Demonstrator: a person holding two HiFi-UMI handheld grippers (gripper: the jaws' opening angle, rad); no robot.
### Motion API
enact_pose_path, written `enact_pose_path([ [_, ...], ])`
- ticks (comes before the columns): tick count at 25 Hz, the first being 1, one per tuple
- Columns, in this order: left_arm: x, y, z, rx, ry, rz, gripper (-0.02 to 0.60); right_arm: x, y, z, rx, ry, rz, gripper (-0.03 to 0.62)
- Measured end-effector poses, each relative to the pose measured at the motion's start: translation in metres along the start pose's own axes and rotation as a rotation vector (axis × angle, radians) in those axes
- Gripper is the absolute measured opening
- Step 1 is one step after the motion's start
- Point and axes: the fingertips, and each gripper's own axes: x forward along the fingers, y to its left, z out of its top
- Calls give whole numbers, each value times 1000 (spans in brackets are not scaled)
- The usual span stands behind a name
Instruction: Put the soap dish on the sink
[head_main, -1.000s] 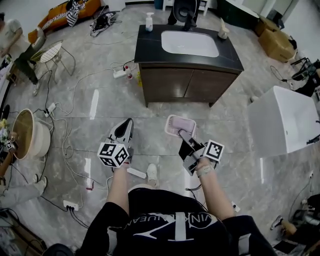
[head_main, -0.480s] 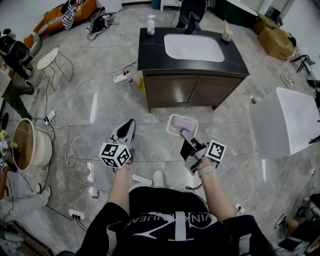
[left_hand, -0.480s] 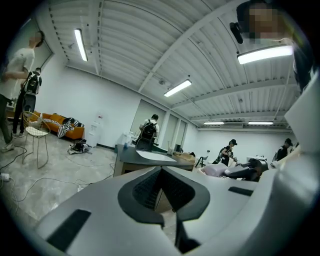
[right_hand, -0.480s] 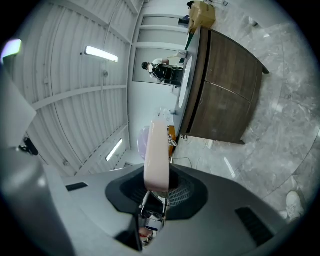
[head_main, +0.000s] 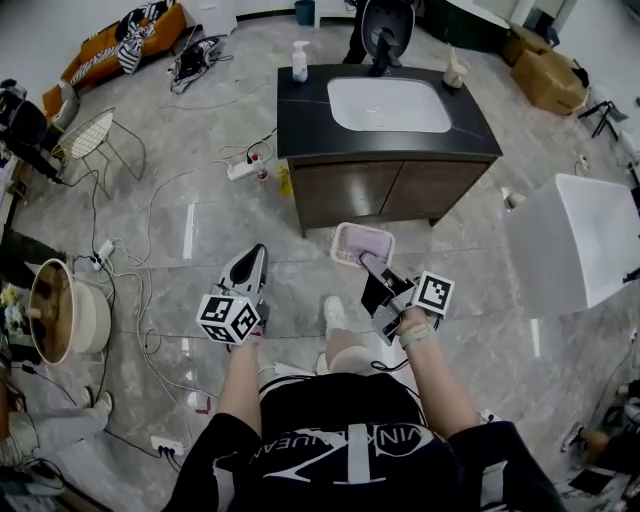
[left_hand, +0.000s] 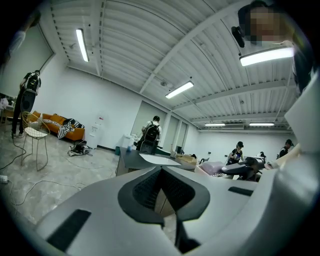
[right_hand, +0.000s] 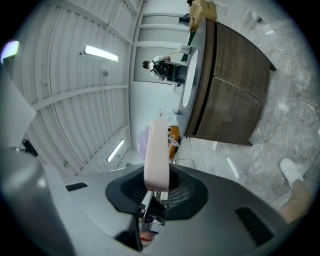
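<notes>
The soap dish (head_main: 362, 243) is a pale pink, shallow rectangular tray. My right gripper (head_main: 368, 262) is shut on its near rim and carries it level above the floor. In the right gripper view the dish (right_hand: 156, 150) stands edge-on between the pads of the right gripper (right_hand: 157, 187). The sink (head_main: 390, 105) is a white basin set in a dark countertop (head_main: 300, 115) on a brown cabinet, ahead of both grippers and some way off. My left gripper (head_main: 257, 254) is shut with nothing in it, left of the dish. The left gripper (left_hand: 161, 172) points level at the countertop (left_hand: 131, 159).
A soap dispenser (head_main: 299, 62) stands at the counter's back left corner and a tan object (head_main: 456, 70) at its back right. A person (head_main: 380, 25) stands behind the sink. A white tub (head_main: 580, 240) is at right. Cables (head_main: 150, 260), a wire chair (head_main: 95, 140) and a round basin (head_main: 60, 310) lie left.
Both grippers have moved forward across the floor towards the sink cabinet, which now sits nearer in the head view. The dish stays in the right gripper.
</notes>
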Motion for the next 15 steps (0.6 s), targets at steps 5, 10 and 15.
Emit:
enact_pose_path([
  [5,24,22,1,-13,-8,4,15,32,-7,17,-24,15,-11,89],
  [10,53,53,9,4,8,8,15,77,-13,31,-31,52,-9,89],
  [15,92,84,20,-12,22,11,15,120,-14,52,-20,77,-15,89],
])
